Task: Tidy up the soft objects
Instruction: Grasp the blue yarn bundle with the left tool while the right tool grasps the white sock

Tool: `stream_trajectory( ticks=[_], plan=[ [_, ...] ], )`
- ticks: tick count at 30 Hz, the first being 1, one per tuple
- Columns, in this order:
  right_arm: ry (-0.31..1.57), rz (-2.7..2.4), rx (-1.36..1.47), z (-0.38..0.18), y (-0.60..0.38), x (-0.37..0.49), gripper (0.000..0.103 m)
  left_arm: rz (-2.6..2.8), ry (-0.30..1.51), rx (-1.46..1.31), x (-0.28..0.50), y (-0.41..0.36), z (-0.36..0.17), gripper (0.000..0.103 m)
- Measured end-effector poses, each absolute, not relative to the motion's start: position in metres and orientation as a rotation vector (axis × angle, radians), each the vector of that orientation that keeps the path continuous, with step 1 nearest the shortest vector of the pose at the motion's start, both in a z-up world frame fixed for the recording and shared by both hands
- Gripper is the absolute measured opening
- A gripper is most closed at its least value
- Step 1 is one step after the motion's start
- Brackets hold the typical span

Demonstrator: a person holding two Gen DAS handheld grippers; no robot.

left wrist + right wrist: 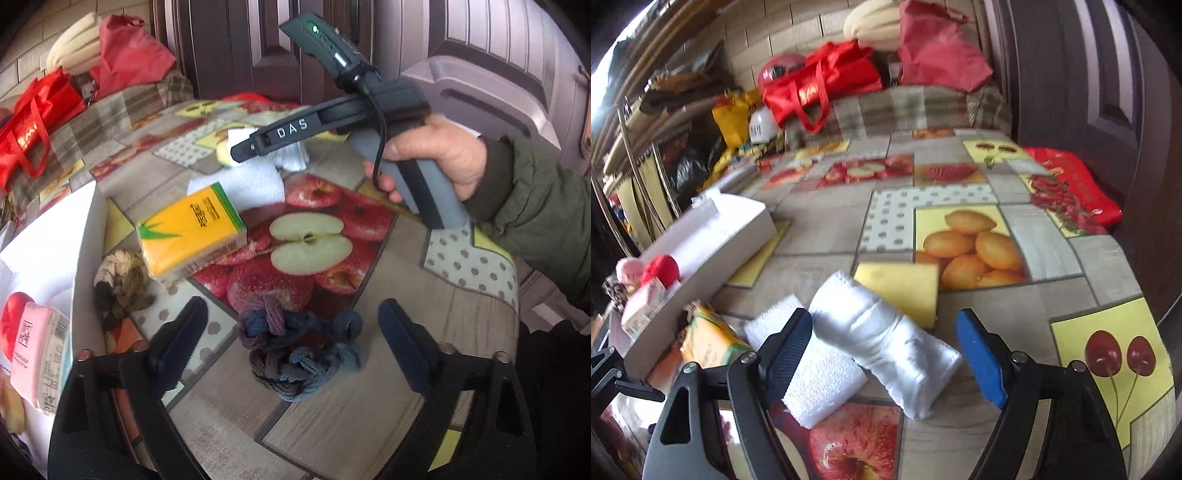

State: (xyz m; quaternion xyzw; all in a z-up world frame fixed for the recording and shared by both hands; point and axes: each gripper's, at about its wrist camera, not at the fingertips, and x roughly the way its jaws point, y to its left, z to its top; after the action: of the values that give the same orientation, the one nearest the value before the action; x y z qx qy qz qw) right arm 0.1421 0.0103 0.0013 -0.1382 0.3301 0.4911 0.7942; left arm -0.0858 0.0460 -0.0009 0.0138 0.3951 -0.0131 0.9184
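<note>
Your left hand-held gripper stands open, its fingers either side of the blue knitted bundle low in frame. Your right hand-held gripper stands open around the rolled white towel on the surface.

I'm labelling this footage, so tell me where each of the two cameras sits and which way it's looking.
Left wrist: on the left gripper, aimed down at a blue knitted bundle; shows its fingers, the right hand and a green sleeve.
Right wrist: on the right gripper, aimed down at a rolled white towel; shows only its fingers.
Shared: fruit-print tablecloth, yellow tissue pack, white box.
</note>
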Motion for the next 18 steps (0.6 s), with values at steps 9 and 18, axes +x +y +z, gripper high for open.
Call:
stream_trajectory(
  ticks=[9,18],
  plan=[
    [0.686,1.056,-0.132,0.009,-0.028,0.146,0.033,-0.010,0.784,0.029,-0.090,0.047,0.000,0.035],
    [0.462,1.029,0.095,0.038,-0.087,0.100,0.033,0.073,0.511,-0.035,-0.127,0.067,0.029,0.036]
  ],
)
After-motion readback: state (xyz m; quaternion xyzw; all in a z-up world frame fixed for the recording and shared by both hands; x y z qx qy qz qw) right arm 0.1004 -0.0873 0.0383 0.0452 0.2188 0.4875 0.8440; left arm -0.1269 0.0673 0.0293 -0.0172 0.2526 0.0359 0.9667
